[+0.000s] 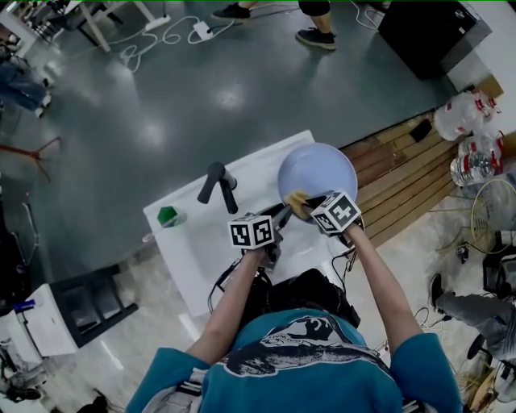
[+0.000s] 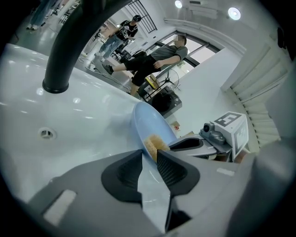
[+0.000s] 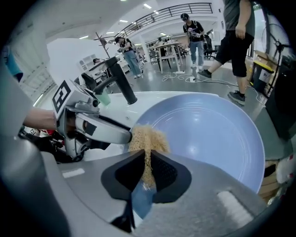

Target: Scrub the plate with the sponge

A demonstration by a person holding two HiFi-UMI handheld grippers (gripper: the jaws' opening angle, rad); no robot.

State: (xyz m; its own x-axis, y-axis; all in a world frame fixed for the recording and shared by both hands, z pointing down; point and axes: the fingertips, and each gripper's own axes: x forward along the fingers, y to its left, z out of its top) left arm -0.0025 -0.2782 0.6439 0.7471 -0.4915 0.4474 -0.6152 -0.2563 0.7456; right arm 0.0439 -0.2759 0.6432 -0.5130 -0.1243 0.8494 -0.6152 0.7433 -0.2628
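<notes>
Below, white sink (image 1: 193, 242) under plate (image 1: 317, 171) stands on grey floor (image 1: 242, 89).

Bright, even indoor light. Ceiling lamps (image 2: 234, 13) overhead; soft glare patches on the grey floor (image 1: 230, 97). Head view duller, muted. Both gripper views fisheye: bent edges, dark vignetted corners, nearest foreground soft. Shadows faint.
</notes>
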